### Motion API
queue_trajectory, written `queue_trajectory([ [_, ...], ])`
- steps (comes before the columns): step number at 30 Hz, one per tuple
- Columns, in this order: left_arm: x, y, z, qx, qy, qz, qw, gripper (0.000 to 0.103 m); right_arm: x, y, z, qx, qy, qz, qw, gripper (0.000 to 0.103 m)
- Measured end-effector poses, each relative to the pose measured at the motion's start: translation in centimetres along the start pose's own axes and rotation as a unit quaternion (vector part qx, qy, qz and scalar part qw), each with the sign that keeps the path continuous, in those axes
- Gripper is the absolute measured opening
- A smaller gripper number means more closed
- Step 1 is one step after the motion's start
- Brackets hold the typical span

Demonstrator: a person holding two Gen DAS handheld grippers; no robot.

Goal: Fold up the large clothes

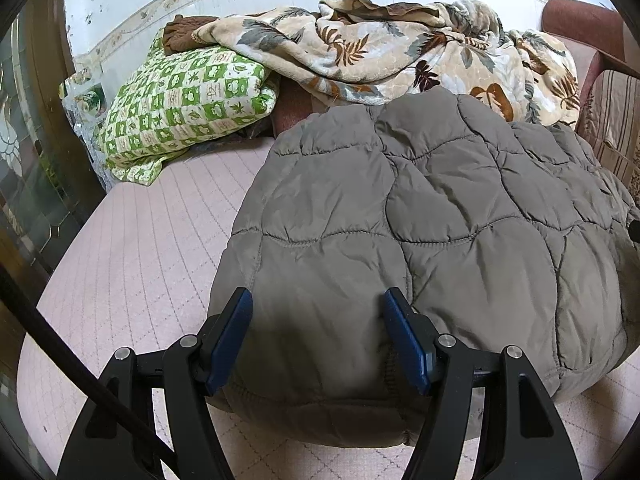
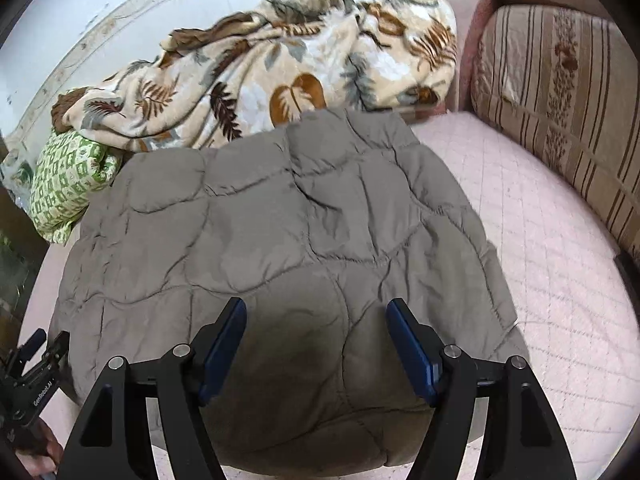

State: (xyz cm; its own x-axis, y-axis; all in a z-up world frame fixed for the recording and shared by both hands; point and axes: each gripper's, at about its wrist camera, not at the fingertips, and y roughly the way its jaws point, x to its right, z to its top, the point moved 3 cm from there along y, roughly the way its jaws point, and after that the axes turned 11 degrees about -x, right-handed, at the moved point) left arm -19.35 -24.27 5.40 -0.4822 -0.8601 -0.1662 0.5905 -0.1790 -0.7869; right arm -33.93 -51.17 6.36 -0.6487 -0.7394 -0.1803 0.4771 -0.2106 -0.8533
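Note:
A grey-brown quilted puffer jacket (image 1: 420, 208) lies folded flat on the pink quilted bed; it also shows in the right wrist view (image 2: 280, 220). My left gripper (image 1: 318, 300) is open and empty, its blue pads (image 1: 232, 336) spread over the jacket's near left part. My right gripper (image 2: 316, 308) is open and empty, hovering over the jacket's near middle. The left gripper also shows at the lower left of the right wrist view (image 2: 44, 348), beside the jacket's left edge.
A leaf-patterned fleece blanket (image 1: 380, 48) is heaped at the back against the wall. A green checked pillow (image 1: 184, 108) lies back left. A striped cushion (image 2: 560, 100) stands along the right. The pink bed cover (image 2: 560, 280) shows around the jacket.

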Motion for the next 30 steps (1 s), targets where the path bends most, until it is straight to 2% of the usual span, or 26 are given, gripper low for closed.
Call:
queue_trajectory([
  [13,0.1,-0.2,0.0,0.004,0.003,0.002,1.0,0.067,0.1,0.0,0.1,0.002,-0.001,0.008,1.0,0.077],
  [20,-1.4,-0.3,1.3,0.012,-0.013,0.01,0.9998,0.067,2.6,-0.7,1.0,0.014,0.036,0.006,0.999,0.077],
  [26,-4.2,2.2,2.2,-0.02,-0.059,0.006,0.998,0.067,5.6,-0.8,1.5,0.013,0.081,0.009,0.997,0.076],
  [30,-4.8,4.0,2.2,-0.046,-0.071,-0.006,0.9964,0.067,6.8,0.5,1.4,-0.01,0.095,0.012,0.995,0.069],
])
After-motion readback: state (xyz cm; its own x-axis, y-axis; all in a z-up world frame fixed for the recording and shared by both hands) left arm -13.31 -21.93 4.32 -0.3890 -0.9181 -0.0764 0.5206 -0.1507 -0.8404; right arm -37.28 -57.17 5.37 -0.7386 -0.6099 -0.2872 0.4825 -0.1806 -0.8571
